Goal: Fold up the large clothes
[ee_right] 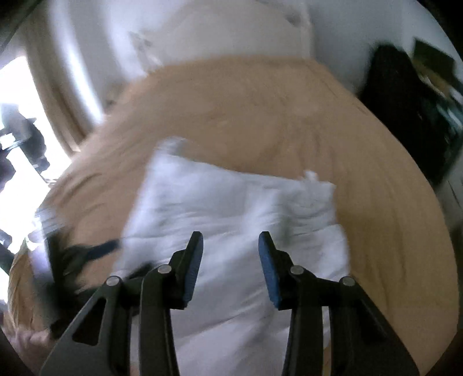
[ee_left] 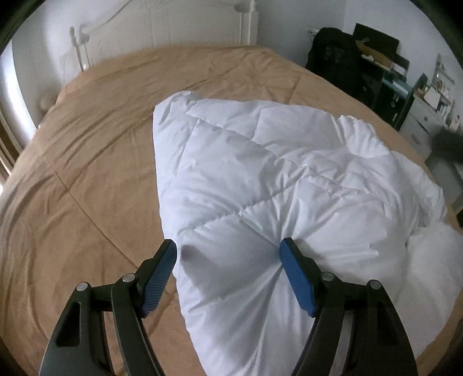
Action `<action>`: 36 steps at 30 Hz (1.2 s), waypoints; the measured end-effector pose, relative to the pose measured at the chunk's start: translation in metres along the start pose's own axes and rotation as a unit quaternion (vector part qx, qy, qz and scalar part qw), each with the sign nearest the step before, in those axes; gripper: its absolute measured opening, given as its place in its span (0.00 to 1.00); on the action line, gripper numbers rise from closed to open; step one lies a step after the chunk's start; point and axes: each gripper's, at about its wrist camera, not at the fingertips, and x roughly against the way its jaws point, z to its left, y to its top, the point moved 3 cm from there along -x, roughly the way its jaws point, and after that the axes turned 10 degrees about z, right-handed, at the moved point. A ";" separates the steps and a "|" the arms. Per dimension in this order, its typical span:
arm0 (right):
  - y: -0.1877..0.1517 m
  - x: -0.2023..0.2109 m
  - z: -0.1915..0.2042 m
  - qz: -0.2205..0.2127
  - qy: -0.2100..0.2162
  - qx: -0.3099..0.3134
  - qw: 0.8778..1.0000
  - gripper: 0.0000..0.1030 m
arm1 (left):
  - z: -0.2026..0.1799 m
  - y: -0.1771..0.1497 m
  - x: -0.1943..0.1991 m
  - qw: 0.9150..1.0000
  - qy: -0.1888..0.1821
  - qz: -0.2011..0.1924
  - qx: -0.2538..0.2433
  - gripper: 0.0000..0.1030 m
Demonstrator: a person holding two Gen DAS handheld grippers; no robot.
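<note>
A white quilted duvet (ee_left: 260, 179) lies folded in a rough heap on the tan bed (ee_left: 95, 162). My left gripper (ee_left: 228, 248) is open, its jaws wide apart astride the duvet's near corner, the right pad (ee_left: 295, 272) pressing into the fabric. In the blurred right wrist view the duvet (ee_right: 220, 208) lies on the tan bed (ee_right: 376, 202) below my right gripper (ee_right: 230, 245), which is open and empty above it. The left gripper (ee_right: 86, 251) shows there as a dark blur at the duvet's left edge.
A white headboard (ee_left: 173, 26) stands at the far end of the bed. Dark bags and a cluttered shelf (ee_left: 376, 66) are at the far right. A bright window (ee_right: 20, 138) is on the left in the right wrist view.
</note>
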 end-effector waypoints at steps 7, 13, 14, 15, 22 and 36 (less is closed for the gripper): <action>-0.077 -0.046 -0.009 0.041 -0.015 -0.026 0.999 0.39 | -0.017 0.013 -0.010 1.000 -0.018 0.010 0.001 0.72; -0.111 -0.071 -0.050 0.005 0.006 -0.075 0.997 0.38 | -0.026 0.018 -0.016 0.999 -0.023 0.025 0.001 0.80; -0.111 -0.072 -0.050 0.002 0.003 -0.071 0.997 0.38 | -0.026 0.019 -0.015 0.999 -0.024 0.029 0.002 0.80; -0.111 -0.072 -0.050 0.000 0.002 -0.070 0.998 0.38 | -0.025 0.022 -0.011 0.999 -0.025 0.034 0.003 0.78; -0.125 -0.070 -0.050 -0.017 0.016 -0.081 0.996 0.38 | -0.075 0.069 0.020 0.996 -0.001 0.018 -0.082 0.73; -0.140 -0.071 -0.058 -0.022 0.020 -0.104 0.994 0.38 | -0.170 0.163 -0.113 0.976 0.124 0.084 -0.157 0.95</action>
